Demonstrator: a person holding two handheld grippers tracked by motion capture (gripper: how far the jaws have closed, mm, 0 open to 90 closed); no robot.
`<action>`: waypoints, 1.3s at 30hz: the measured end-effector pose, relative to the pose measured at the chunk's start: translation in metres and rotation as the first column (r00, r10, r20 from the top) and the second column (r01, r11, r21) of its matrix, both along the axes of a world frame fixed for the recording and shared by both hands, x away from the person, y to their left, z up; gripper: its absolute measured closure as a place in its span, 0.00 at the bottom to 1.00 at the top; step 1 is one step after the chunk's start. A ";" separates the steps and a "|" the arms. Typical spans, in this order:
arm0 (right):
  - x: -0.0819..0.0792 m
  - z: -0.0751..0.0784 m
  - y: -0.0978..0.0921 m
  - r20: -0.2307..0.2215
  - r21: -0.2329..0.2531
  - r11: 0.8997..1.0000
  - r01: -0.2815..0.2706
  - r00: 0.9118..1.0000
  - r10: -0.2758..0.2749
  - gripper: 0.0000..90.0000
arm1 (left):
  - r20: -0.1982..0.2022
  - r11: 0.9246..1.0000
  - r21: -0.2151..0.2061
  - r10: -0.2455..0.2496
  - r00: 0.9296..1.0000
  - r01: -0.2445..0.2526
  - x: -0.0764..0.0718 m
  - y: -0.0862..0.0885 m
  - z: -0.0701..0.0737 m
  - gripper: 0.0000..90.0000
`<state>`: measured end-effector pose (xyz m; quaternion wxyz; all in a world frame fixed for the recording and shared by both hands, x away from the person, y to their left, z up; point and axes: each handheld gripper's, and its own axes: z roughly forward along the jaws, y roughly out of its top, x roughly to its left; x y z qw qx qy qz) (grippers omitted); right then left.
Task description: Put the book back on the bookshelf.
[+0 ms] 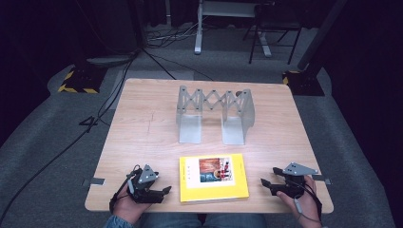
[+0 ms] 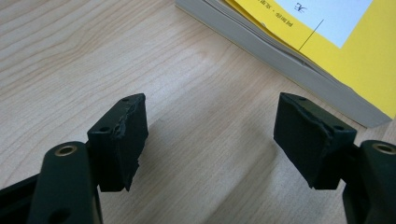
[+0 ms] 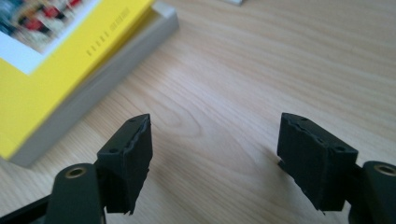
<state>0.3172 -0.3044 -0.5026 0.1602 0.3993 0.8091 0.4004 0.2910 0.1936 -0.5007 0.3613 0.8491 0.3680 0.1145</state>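
The yellow book [image 1: 213,178] lies flat at the near edge of the bench [image 1: 142,128], between the left claw [image 1: 163,191] and right claw [image 1: 268,179], both spread, gripping nothing.

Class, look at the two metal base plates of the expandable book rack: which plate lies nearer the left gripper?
The left-hand base plate of the rack; the other plate lies toward the right gripper, farther from the left gripper.

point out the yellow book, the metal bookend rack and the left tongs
yellow book [image 1: 213,190]: high view, bare yellow cover below its picture
metal bookend rack [image 1: 213,100]: high view, middle of its scissor lattice
left tongs [image 1: 159,194]: high view, between the tips
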 end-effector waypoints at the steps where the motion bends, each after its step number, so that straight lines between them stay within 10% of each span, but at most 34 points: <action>1: -0.001 0.002 0.001 0.006 0.012 1.000 -0.003 1.000 0.002 0.30 | 0.001 1.000 -0.003 0.001 1.000 -0.001 0.000 0.000 0.001 0.29; 15: 0.002 0.024 0.057 -0.032 0.015 0.985 -0.174 0.984 0.174 0.18 | 0.021 0.995 -0.102 -0.014 1.000 0.016 -0.004 -0.017 0.018 0.29; 28: 0.025 0.006 0.085 -0.162 0.065 0.979 -0.193 0.966 0.201 0.17 | -0.032 0.994 -0.017 -0.110 0.993 0.109 -0.004 -0.052 0.010 0.28; 39: 0.020 0.016 0.087 -0.099 0.068 0.978 -0.199 0.974 0.205 0.20 | -0.085 0.995 -0.029 -0.099 0.991 0.097 0.001 -0.053 0.009 0.28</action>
